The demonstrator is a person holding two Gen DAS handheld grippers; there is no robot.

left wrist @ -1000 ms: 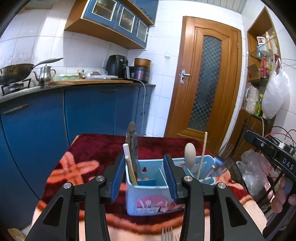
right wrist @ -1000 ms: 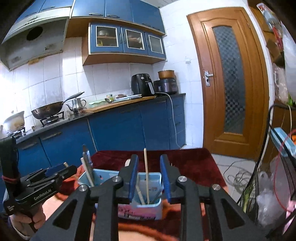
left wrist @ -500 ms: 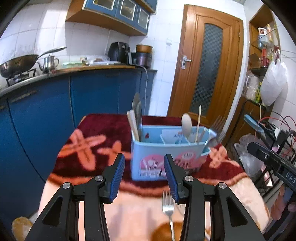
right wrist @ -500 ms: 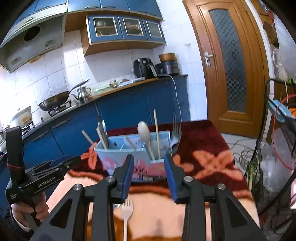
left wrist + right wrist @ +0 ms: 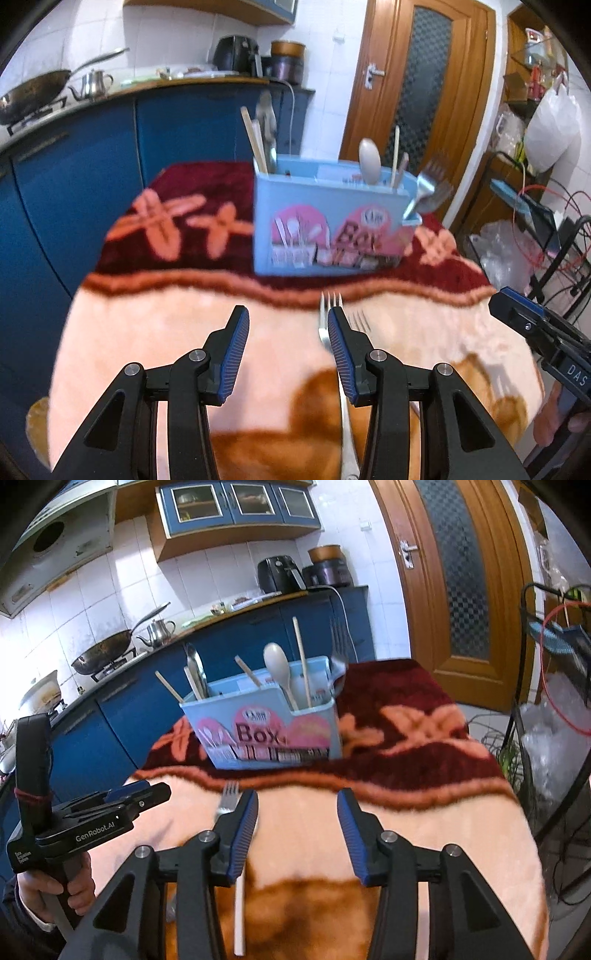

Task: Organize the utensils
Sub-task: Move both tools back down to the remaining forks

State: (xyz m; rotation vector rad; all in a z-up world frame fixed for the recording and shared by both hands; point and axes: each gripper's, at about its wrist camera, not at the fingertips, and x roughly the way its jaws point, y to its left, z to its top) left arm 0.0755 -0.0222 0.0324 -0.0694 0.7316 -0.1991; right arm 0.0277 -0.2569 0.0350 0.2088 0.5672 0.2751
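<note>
A light blue utensil box (image 5: 325, 225) (image 5: 266, 731) stands on the dark red far part of the blanket. It holds a pale spoon (image 5: 277, 664), chopsticks, a metal spoon and a fork (image 5: 430, 188). A loose fork (image 5: 330, 308) (image 5: 228, 797) lies on the pink part in front of the box, beside a second fork (image 5: 361, 320). My left gripper (image 5: 286, 332) is open above the blanket with nothing between its fingers; its right finger overlaps the fork. My right gripper (image 5: 297, 805) is empty and its jaws are opening. A white stick (image 5: 239, 915) lies under its left finger.
Blue kitchen cabinets (image 5: 92, 177) run behind and left of the table, with a wok (image 5: 103, 653) and a kettle on the counter. A wooden door (image 5: 417, 92) is at the back. A wire rack with bags and cables (image 5: 554, 720) stands on the right. A hand (image 5: 55, 890) holds the left gripper's handle.
Both grippers have drawn back from the box and tipped down toward the pink part of the blanket. The loose forks have come into view. The right jaws have widened.
</note>
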